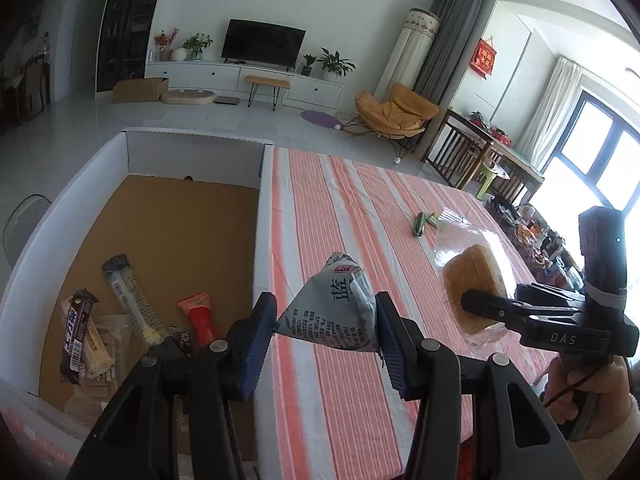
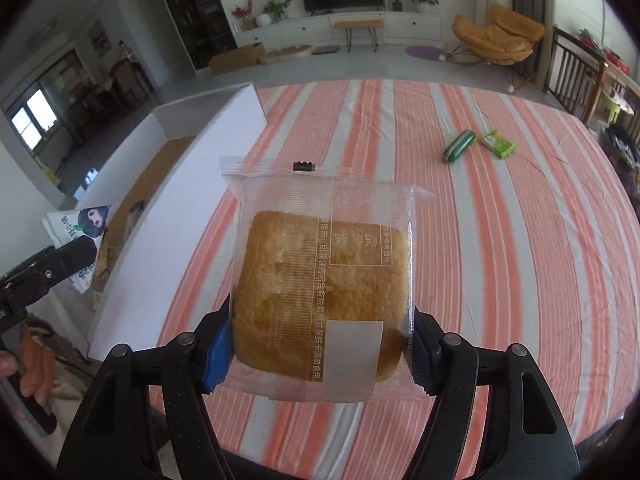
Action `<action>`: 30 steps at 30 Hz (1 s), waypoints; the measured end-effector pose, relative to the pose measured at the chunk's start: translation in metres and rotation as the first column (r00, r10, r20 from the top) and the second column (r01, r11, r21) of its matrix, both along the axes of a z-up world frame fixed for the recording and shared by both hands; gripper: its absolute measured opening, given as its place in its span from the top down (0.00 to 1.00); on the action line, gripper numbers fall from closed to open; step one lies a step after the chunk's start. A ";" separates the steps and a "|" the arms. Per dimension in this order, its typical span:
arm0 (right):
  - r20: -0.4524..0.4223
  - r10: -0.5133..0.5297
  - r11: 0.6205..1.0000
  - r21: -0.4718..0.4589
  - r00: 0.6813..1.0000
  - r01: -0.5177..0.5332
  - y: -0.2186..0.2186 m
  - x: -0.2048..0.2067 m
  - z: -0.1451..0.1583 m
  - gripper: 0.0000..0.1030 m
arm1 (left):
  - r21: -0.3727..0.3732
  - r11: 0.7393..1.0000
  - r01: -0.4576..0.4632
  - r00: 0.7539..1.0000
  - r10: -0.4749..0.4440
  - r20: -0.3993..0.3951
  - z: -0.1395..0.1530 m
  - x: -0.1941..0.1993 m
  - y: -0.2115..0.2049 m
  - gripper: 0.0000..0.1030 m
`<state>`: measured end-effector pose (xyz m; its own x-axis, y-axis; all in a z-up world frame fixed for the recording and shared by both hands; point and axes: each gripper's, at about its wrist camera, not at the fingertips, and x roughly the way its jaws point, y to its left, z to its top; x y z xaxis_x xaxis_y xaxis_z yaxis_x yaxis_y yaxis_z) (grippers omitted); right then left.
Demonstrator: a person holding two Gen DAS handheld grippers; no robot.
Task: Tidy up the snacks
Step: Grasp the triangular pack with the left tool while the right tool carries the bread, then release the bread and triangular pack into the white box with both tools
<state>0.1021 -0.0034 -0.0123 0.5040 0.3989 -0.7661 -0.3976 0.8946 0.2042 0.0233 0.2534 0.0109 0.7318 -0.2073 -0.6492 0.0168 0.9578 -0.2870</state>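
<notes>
My left gripper [image 1: 326,320] is shut on a grey-white triangular pouch [image 1: 336,308] with blue print, and holds it in the air over the near wall of the white box [image 1: 262,240]. In the right wrist view the pouch [image 2: 84,224] shows at the far left, beside the box [image 2: 224,120]. My right gripper [image 2: 320,344] is shut on a clear-wrapped square bun [image 2: 324,288], raised above the striped tablecloth [image 2: 500,280]. The left wrist view shows the bun [image 1: 476,276] to the right, with one of the right gripper's fingers [image 1: 492,310] across it.
Inside the box lie a chocolate bar [image 1: 78,336], a long pale pack [image 1: 128,296] and a red pack [image 1: 200,316]. A dark green snack [image 2: 459,145] and a light green pack [image 2: 498,143] lie on the far right of the table. A person's hand [image 1: 588,392] grips the right handle.
</notes>
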 end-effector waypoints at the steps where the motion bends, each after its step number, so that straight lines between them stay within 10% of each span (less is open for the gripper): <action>1: 0.022 0.044 0.999 0.024 0.999 -0.044 0.022 0.000 0.015 0.29 | 0.026 0.998 -0.052 0.999 0.052 0.004 0.002 -0.003 0.019 0.52; 9: 0.107 0.306 0.945 0.083 0.946 -0.315 0.193 0.019 0.060 0.20 | 0.179 0.921 -0.346 0.933 0.358 -0.038 -0.029 -0.013 0.120 0.38; 11: 0.107 0.292 0.947 0.105 0.950 -0.303 0.207 0.021 0.061 0.17 | 0.174 0.907 -0.383 0.918 0.395 -0.040 -0.037 -0.020 0.130 0.17; 16: 0.171 0.262 0.951 0.123 0.950 -0.284 0.178 0.017 0.062 0.17 | 0.149 0.906 -0.396 0.915 0.404 -0.020 -0.045 -0.028 0.126 0.14; 25: 0.138 -0.008 0.975 -0.219 0.990 0.039 0.033 0.042 -0.060 0.17 | 0.043 0.995 -0.093 0.995 0.091 0.045 -0.023 -0.008 0.002 0.07; 30: 0.058 -0.289 0.915 -0.278 0.956 0.293 -0.096 0.047 -0.124 0.17 | 0.044 0.978 0.205 0.978 -0.206 0.023 -0.031 0.006 -0.109 0.01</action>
